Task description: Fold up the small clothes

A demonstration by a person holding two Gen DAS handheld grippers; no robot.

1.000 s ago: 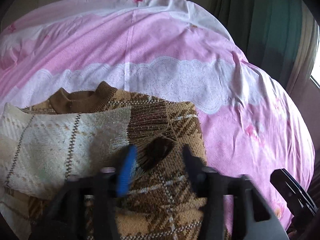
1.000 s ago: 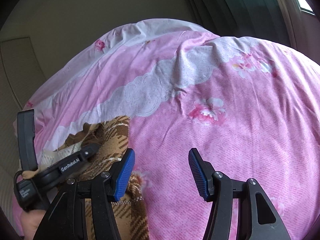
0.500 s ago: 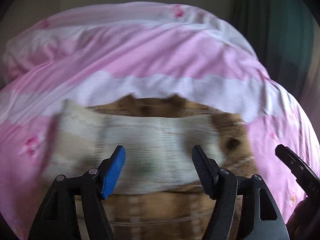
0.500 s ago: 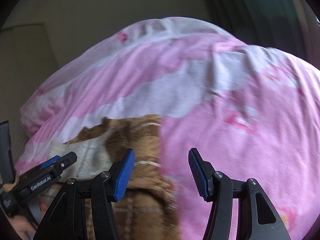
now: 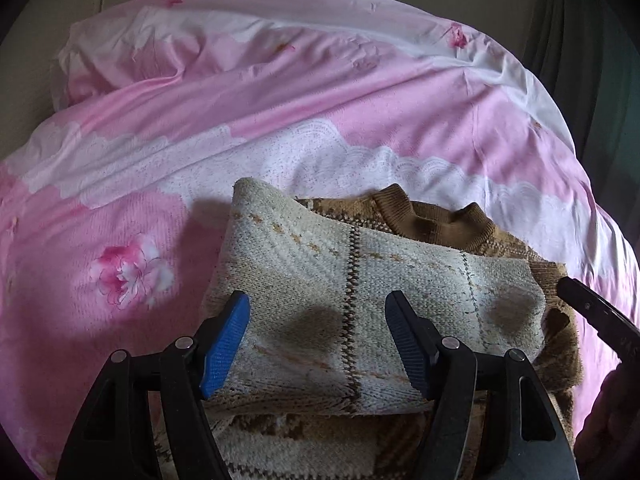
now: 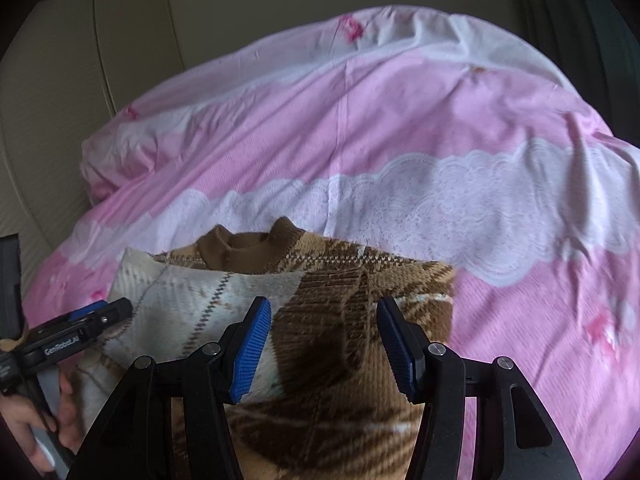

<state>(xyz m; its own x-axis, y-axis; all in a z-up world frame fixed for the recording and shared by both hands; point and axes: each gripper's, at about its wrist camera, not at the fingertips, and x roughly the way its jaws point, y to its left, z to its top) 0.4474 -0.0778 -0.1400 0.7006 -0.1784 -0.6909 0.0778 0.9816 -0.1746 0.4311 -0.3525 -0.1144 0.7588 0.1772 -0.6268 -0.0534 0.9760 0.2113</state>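
Brown plaid sweater [image 5: 448, 220] flat on the pink floral bed cover [image 5: 280, 92], cream sleeve [image 5: 360, 280] folded across the chest below the brown collar [image 6: 240, 248]. Left tongs [image 5: 318, 340] apart above the cream sleeve, nothing gripped. Right tongs [image 6: 324, 352] also apart, over the brown side, clear of the knit. Hand [image 6: 36, 420] on the left handle at the right-wrist view's lower left edge.
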